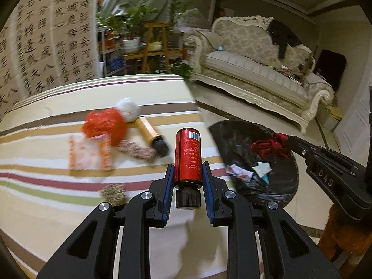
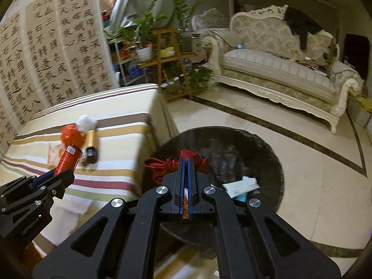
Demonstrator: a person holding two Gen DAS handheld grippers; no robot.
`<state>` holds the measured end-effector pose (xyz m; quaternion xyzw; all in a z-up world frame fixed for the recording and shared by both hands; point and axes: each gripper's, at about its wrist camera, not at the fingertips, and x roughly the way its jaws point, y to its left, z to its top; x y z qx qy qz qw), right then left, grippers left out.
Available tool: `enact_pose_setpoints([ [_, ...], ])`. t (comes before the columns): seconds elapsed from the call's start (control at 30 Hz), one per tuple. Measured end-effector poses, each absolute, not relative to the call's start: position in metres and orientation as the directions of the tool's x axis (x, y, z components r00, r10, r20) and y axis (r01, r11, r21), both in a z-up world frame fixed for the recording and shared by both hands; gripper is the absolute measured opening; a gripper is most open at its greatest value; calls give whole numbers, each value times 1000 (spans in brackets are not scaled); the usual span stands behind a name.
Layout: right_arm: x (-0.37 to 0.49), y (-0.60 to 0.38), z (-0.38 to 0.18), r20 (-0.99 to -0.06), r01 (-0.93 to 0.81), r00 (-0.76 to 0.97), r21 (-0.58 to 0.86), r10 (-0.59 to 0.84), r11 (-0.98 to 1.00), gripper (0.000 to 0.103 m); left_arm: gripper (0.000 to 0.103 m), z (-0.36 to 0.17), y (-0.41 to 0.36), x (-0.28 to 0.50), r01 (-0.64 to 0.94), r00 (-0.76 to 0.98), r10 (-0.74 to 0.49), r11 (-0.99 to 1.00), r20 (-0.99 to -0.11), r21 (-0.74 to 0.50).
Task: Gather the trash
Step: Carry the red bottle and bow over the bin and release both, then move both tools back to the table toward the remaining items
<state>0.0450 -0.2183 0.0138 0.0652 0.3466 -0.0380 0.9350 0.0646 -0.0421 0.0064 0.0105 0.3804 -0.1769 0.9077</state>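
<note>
My left gripper (image 1: 187, 166) is shut on a red bottle (image 1: 187, 155) with a black cap, held above the right edge of the striped table (image 1: 46, 197); it also shows in the right wrist view (image 2: 68, 159). My right gripper (image 2: 186, 160) is shut on a red cloth (image 2: 162, 165) and holds it over the black trash bag (image 2: 255, 153). The bag (image 1: 232, 139) holds paper scraps (image 1: 261, 168). On the table lie a gold bottle (image 1: 148, 130), an orange wrapper (image 1: 104, 125), a white paper ball (image 1: 127, 108) and a printed plastic bag (image 1: 88, 155).
A small woven scrap (image 1: 112, 193) lies near the table's front. A cream sofa (image 1: 255, 69) stands at the back right across tiled floor (image 2: 313, 186). Plant shelves (image 1: 151, 46) and a calligraphy wall (image 1: 46, 46) stand behind the table.
</note>
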Motion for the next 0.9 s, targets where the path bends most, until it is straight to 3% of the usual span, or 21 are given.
enact_pose_setpoints([
  [0.53, 62, -278, -14, -681, 208, 729, 134, -62, 969, 3, 25, -16, -127, 87, 433, 596, -334, 900, -730, -59],
  [0.63, 65, -284, -18, -683, 219, 728, 147, -61, 965, 9, 25, -20, -135, 91, 440, 586, -331, 896, -739, -52],
  [0.67, 66, -286, -20, -686, 224, 725, 154, -59, 962, 18, 25, -20, -137, 92, 441, 586, -327, 896, -741, -47],
  [0.7, 67, -289, -21, -686, 229, 725, 157, -60, 961, 24, 29, -21, -138, 93, 441, 587, -323, 896, -743, -42],
  [0.8, 66, -292, -22, -685, 242, 726, 160, -69, 957, 25, 43, -22, -136, 93, 435, 588, -318, 899, -744, -40],
  [0.9, 64, -294, -21, -684, 252, 725, 159, -77, 954, 28, 47, -21, -133, 92, 430, 590, -316, 902, -743, -42],
])
